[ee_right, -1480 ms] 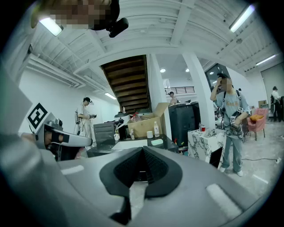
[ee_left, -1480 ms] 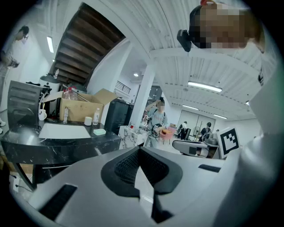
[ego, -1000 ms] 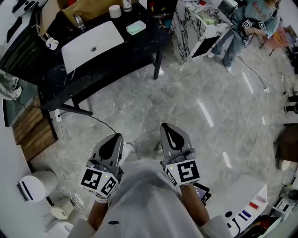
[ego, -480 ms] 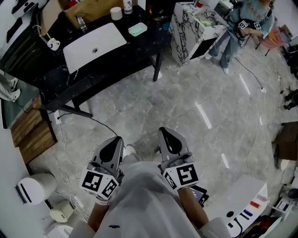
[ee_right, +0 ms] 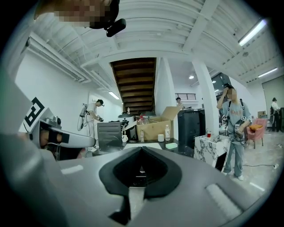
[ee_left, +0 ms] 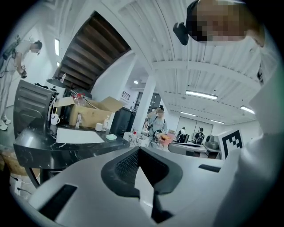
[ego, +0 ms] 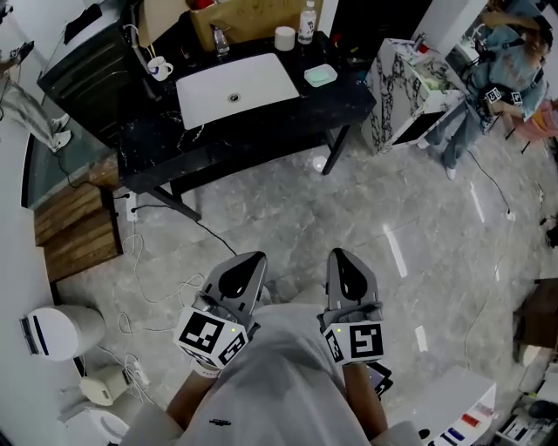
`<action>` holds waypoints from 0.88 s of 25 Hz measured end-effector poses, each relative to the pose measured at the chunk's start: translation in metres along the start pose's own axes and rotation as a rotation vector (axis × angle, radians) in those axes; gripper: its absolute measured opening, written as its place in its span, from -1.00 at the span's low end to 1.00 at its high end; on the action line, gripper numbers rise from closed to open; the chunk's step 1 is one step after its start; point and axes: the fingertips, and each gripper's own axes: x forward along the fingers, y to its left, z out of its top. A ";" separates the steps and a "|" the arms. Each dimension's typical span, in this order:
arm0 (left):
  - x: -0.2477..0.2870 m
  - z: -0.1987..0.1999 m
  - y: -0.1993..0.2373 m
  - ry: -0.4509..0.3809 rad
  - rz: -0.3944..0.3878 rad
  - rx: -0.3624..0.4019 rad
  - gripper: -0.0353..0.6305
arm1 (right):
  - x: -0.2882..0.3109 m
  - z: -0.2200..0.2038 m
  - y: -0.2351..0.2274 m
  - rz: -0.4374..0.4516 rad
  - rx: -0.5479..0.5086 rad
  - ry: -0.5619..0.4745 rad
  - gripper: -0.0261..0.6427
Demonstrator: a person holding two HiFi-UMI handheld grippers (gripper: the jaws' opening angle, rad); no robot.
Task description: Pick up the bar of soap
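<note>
compared with a second back, the black counter point(ego: 261, 135) with the white basin point(ego: 261, 80) sits lower and more central in the head view and looks larger: i have been stepping toward it, both grippers carried along in front of me. left gripper point(ego: 254, 259) and right gripper point(ego: 339, 255): jaws pressed together on both, nothing between them, tips aimed roughly level toward the basin. bar of soap point(ego: 320, 75): pale green block just right of the basin on the same counter, untouched; whether it lies in a dish i cannot tell from here. faucet point(ego: 220, 38) behind the basin, white cup point(ego: 284, 37) and bottle point(ego: 307, 21) behind its right corner. judgement: approach only, no reach begun; both grippers are well short of the basin, grey floor point(ego: 288, 209) between. next need: close the rest of the gap, then open the right jaws before coming down on the soap, which lies on that side.
</note>
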 end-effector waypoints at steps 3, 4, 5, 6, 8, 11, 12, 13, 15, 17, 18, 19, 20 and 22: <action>-0.001 0.009 0.008 -0.016 -0.008 -0.007 -0.88 | 0.005 0.005 0.010 0.017 0.005 0.007 -0.89; 0.000 0.010 0.011 -0.017 -0.012 -0.013 -0.88 | 0.006 0.006 0.011 0.019 -0.001 0.012 -0.89; 0.003 0.010 0.013 -0.017 -0.014 -0.022 -0.88 | 0.008 0.007 0.010 0.020 -0.010 0.019 -0.89; 0.007 0.009 0.015 -0.015 -0.015 -0.033 -0.88 | 0.010 0.006 0.009 0.021 -0.017 0.026 -0.89; 0.018 0.007 0.019 0.000 -0.016 -0.050 -0.88 | 0.017 0.003 0.002 0.031 -0.008 0.046 -0.89; 0.045 0.004 0.029 0.034 -0.008 -0.059 -0.88 | 0.037 -0.004 -0.020 0.034 0.027 0.069 -0.89; 0.054 0.005 0.034 0.042 -0.003 -0.060 -0.88 | 0.046 -0.005 -0.029 0.031 0.030 0.074 -0.89; 0.063 0.006 0.038 0.049 0.002 -0.063 -0.88 | 0.055 -0.006 -0.038 0.029 0.029 0.075 -0.89; 0.081 0.008 0.044 0.059 0.012 -0.074 -0.88 | 0.073 -0.005 -0.056 0.031 0.026 0.073 -0.89; 0.104 0.012 0.051 0.069 0.026 -0.078 -0.88 | 0.093 -0.004 -0.077 0.037 0.028 0.073 -0.89; 0.117 0.015 0.055 0.076 0.032 -0.078 -0.88 | 0.104 -0.002 -0.088 0.045 0.033 0.074 -0.89; 0.130 0.017 0.058 0.085 0.036 -0.076 -0.88 | 0.114 0.000 -0.098 0.054 0.036 0.074 -0.89; 0.143 0.021 0.060 0.093 0.039 -0.071 -0.88 | 0.124 0.003 -0.109 0.061 0.034 0.074 -0.89; 0.171 0.030 0.065 0.106 0.047 -0.055 -0.88 | 0.144 0.007 -0.132 0.067 0.023 0.070 -0.89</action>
